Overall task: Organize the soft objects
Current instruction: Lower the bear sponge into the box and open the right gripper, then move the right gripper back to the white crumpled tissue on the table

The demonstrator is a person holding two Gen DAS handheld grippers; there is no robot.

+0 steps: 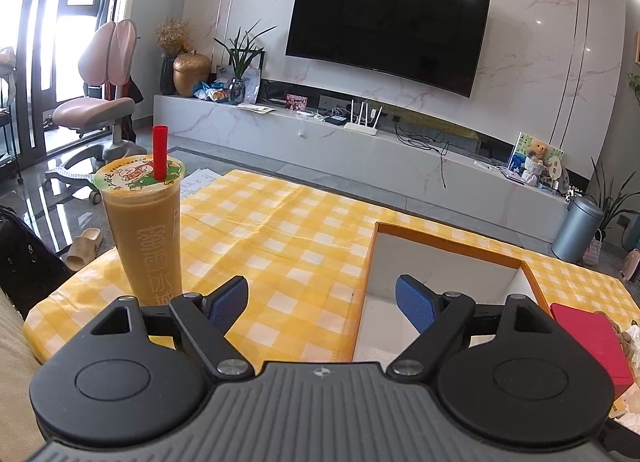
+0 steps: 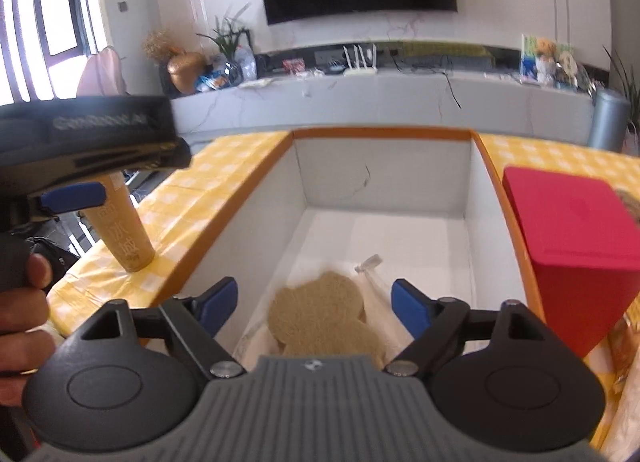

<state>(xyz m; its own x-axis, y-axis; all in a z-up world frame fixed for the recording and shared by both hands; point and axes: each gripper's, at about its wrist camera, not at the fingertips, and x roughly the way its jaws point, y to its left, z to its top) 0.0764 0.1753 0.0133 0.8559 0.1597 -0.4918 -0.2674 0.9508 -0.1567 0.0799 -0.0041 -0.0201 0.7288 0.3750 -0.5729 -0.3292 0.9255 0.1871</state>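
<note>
one orange-rimmed box on the yellow checked tablecloth contains one bag of round tan cookies. right gripper above it, jaws apart, empty; left gripper likewise. one milk tea cup, one red box.

**Layout of the table and box**

On the tablecloth the drink cup stands left of the open box. Inside the box, at its near end, lies a bagged stack of round pads. A closed carton stands just right of the box wall. Behind the table runs the media console, below the wall-mounted television.
</note>
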